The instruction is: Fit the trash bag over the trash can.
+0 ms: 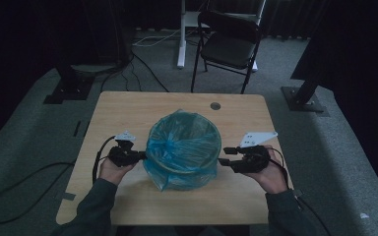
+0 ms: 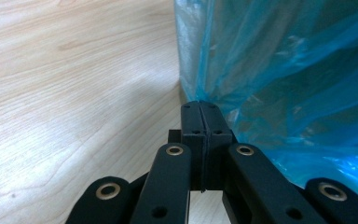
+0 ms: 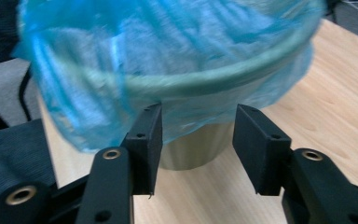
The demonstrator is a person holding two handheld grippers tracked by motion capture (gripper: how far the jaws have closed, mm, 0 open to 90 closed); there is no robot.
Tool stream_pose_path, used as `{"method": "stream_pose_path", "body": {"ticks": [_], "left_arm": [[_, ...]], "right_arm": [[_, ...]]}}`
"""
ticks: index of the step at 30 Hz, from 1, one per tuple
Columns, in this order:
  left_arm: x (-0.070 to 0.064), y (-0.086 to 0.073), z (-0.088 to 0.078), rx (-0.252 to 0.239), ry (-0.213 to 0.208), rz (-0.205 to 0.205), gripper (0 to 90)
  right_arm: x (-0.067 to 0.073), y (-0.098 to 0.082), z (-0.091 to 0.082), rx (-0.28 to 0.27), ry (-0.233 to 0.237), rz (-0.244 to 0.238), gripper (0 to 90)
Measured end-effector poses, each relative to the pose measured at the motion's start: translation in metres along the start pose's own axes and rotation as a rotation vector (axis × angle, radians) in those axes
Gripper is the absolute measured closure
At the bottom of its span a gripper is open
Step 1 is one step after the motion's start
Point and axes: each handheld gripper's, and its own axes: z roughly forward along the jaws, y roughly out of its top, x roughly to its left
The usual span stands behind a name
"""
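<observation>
A round bin lined with a blue plastic bag (image 1: 182, 147) stands in the middle of the wooden table (image 1: 128, 108). My left gripper (image 1: 139, 155) is at the bag's left side. In the left gripper view its jaws are shut, and the bag (image 2: 279, 74) gathers down into their tips (image 2: 200, 105), so a thin fold looks pinched. My right gripper (image 1: 223, 156) is at the bin's right side. In the right gripper view it stands open (image 3: 198, 140), with the bag's hanging skirt (image 3: 186, 116) just beyond the jaws, below the rim (image 3: 205, 79). The bin's pale wall (image 3: 191, 151) shows under the skirt.
A black folding chair (image 1: 229, 42) stands behind the table. A round cable hole (image 1: 215, 105) sits near the table's far edge. Cables (image 1: 24, 182) trail over the grey carpet at left. Dark stand bases (image 1: 302, 96) flank the table.
</observation>
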Motion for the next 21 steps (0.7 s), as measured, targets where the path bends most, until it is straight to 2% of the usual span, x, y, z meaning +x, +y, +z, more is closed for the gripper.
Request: {"method": "stream_pose_path", "body": {"ticks": [6, 9, 13, 18, 19, 21], "left_arm": [[0.005, -0.001, -0.004, -0.026, 0.022, -0.032, 87.6], [0.006, 0.000, -0.009, -0.059, 0.007, -0.035, 85.7], [0.004, 0.001, -0.012, -0.070, 0.001, -0.022, 85.1], [0.000, 0.004, -0.016, -0.090, -0.002, -0.007, 85.1], [0.000, 0.004, -0.017, -0.097, -0.001, -0.007, 85.1], [0.000, 0.005, -0.020, -0.111, 0.001, -0.005, 85.0]], "right_arm": [[0.006, -0.004, 0.004, 0.006, 0.058, -0.018, 44.2], [0.007, -0.003, 0.007, -0.003, 0.083, -0.014, 45.2], [0.007, -0.001, 0.017, 0.014, 0.067, -0.019, 60.0], [0.005, -0.003, 0.022, 0.014, 0.045, -0.018, 85.2], [0.004, -0.003, 0.023, 0.015, 0.038, -0.018, 88.7], [0.004, -0.003, 0.024, 0.018, 0.030, -0.016, 90.0]]}}
